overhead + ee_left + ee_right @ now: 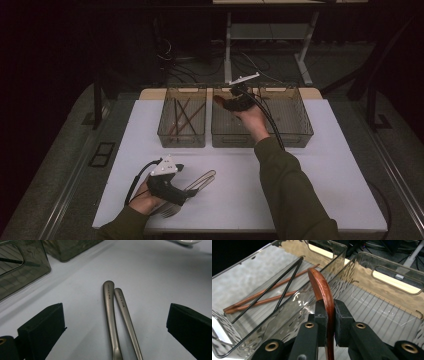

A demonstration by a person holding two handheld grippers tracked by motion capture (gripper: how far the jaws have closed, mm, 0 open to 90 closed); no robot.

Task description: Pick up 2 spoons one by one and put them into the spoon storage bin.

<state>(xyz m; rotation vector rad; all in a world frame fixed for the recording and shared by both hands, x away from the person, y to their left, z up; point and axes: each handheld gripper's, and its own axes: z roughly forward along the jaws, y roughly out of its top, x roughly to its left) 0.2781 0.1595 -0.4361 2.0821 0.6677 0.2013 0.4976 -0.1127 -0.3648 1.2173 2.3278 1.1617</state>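
Observation:
My right gripper [231, 102] hangs over the left end of the right clear bin [295, 135]. Its pads are shut on a curved brown wooden utensil [322, 287], whose tip [218, 99] points toward the wall between the two bins. The left clear bin [165, 135] holds several chopsticks [262, 296], brown and black. My left gripper [187, 192] rests low at the table's front left, jaws wide open. Two metal cutlery handles [110, 307] lie side by side on the white table between its black pads [45, 325], untouched.
The two bins stand side by side at the back of the white table top [310, 175]. The right bin's floor [374, 315] is bare and ribbed. Beyond the table are desk legs [305, 60] and cables on a dark floor.

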